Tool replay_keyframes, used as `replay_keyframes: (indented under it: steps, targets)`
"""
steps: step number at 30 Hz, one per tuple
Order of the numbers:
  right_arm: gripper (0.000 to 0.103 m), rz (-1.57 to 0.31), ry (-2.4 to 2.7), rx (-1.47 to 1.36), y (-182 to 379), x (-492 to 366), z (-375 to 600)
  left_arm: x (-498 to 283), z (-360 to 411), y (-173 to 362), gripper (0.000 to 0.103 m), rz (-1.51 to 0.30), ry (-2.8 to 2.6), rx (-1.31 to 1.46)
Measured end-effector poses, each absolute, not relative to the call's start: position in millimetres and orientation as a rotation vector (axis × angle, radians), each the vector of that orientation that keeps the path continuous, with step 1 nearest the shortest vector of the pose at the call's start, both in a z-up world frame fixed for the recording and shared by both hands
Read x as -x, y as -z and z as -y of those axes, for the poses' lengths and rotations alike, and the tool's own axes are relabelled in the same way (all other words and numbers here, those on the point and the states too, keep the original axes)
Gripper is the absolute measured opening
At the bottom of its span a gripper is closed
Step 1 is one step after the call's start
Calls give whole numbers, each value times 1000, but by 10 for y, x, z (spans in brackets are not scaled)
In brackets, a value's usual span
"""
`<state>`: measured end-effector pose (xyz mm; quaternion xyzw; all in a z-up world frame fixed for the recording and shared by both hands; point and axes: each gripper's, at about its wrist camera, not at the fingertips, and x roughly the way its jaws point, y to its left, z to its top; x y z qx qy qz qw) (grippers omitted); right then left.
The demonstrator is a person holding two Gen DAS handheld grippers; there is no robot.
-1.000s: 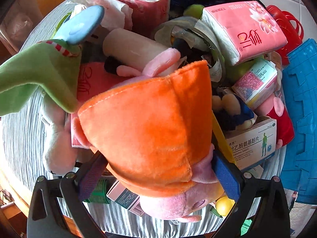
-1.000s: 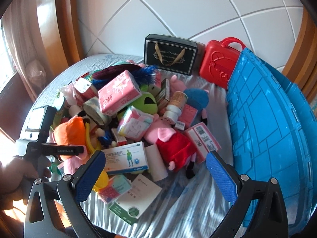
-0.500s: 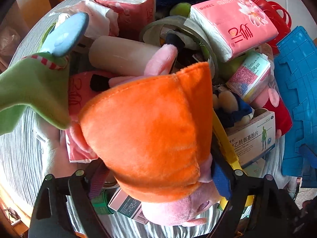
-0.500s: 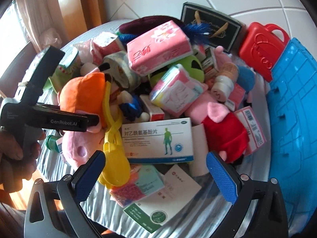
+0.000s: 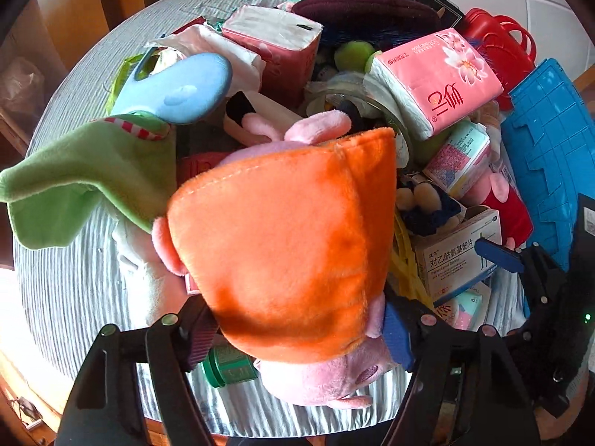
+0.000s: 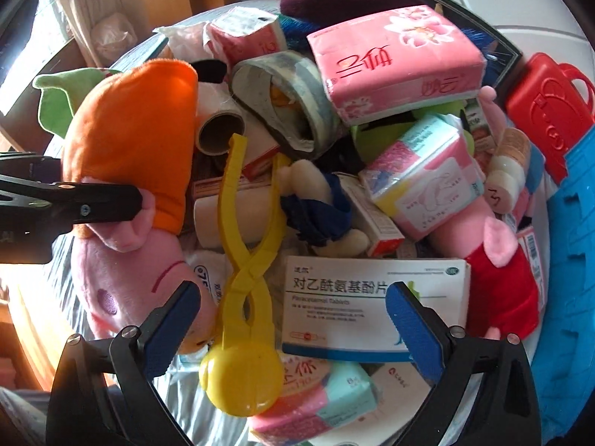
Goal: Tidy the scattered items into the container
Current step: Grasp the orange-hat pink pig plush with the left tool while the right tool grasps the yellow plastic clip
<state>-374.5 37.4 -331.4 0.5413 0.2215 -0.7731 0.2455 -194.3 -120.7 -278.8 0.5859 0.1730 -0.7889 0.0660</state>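
The left gripper [image 5: 297, 330] is clenched on the orange-dressed pig plush [image 5: 282, 238], ready to lift toward the blue container [image 5: 554, 141], while the right gripper [image 6: 293, 308] hangs released above the paracetamol box [image 6: 357, 297], needing to close.

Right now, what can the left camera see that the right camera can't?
Only the left wrist view shows the blue spoon-shaped thing and the green bottle cap under the plush pig.

Only the right wrist view shows the yellow tongs whole, the cardboard tube, and the pig's face.

Both show the plush pig in its orange dress, pinched by the left gripper. Both also show the pink tissue pack, the pill box, the blue bin, and the open right gripper.
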Motion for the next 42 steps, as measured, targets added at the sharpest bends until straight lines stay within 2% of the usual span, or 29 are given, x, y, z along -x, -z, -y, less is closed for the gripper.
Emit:
replay_keyframes:
  steps: [2, 4, 7, 16, 18, 19, 27, 28, 29, 30, 38, 39, 42]
  targets:
    - [86, -617, 2090, -1496, 3397, 3759, -313, 1901, 1333, 2831, 74, -500, 2384, -1778]
    - [85, -633, 2072, -1492, 3442, 3750, -253, 1892, 1377, 2865, 74, -488, 2383, -1786]
    - [77, -642, 2053, -1482, 3446, 3716, -168, 1835, 1389, 2836, 74, -470, 2392, -1795]
    - [71, -655, 2038, -1490, 3569, 3621, -76, 1764, 1333, 2815, 74, -359, 2418, -1797]
    - [58, -656, 2011, -1497, 3580, 3620, -7, 1786, 1317, 2817, 74, -355, 2422, -1791]
    - [47, -663, 2000, -1499, 3585, 3607, 28, 1787, 1315, 2813, 74, -347, 2423, -1787]
    - [43, -664, 2003, -1552, 3700, 3654, 6, 1786, 1332, 2799, 74, -333, 2438, -1777]
    - [39, -653, 2002, -1552, 3691, 3661, -3, 1794, 1319, 2794, 74, -331, 2440, -1775]
    - [31, -648, 2001, -1553, 3683, 3664, -11, 1796, 1317, 2796, 74, -332, 2442, -1773]
    - [29, -650, 2009, -1553, 3671, 3663, -19, 1793, 1319, 2791, 74, -333, 2445, -1770]
    - [28, -597, 2053, -1533, 3456, 3638, -95, 1797, 1243, 2716, 74, -316, 2465, -1753]
    - [28, -592, 2059, -1530, 3417, 3635, -104, 1794, 1226, 2692, 68, -313, 2471, -1751]
    - [28, -570, 2085, -1521, 3269, 3623, -148, 1785, 1205, 2625, 61, -308, 2485, -1742]
